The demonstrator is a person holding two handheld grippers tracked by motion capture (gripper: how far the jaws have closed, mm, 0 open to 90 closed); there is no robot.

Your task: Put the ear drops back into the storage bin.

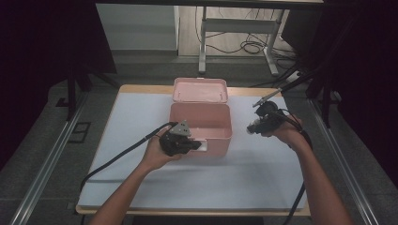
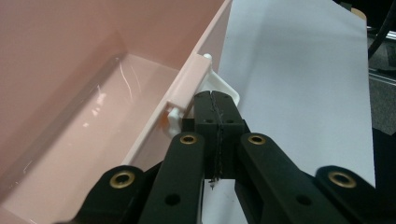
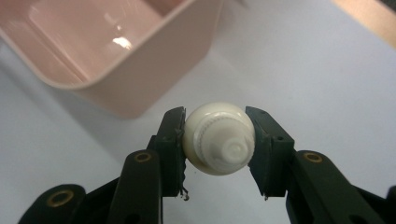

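Observation:
An open pink box (image 1: 229, 127) stands mid-table with its lid (image 1: 200, 90) laid back behind it; its inside (image 2: 93, 121) is bare. My left gripper (image 1: 197, 145) sits at the box's front wall, jaws shut together (image 2: 215, 99), tips against the white latch (image 2: 229, 89). Whether the latch is pinched I cannot tell. To the right of the box and above the table, my right gripper (image 1: 256, 125) is shut on a small white bottle (image 3: 218, 137) with a ribbed cap. The pads press its two sides (image 3: 215, 113) and the cap faces the camera.
A white sheet (image 1: 197, 183) covers the wooden table (image 1: 141, 88). Cables trail from both grippers toward the table's near edge. A metal desk frame (image 1: 202, 42) and floor cables lie beyond the far edge, and dark stands flank the table.

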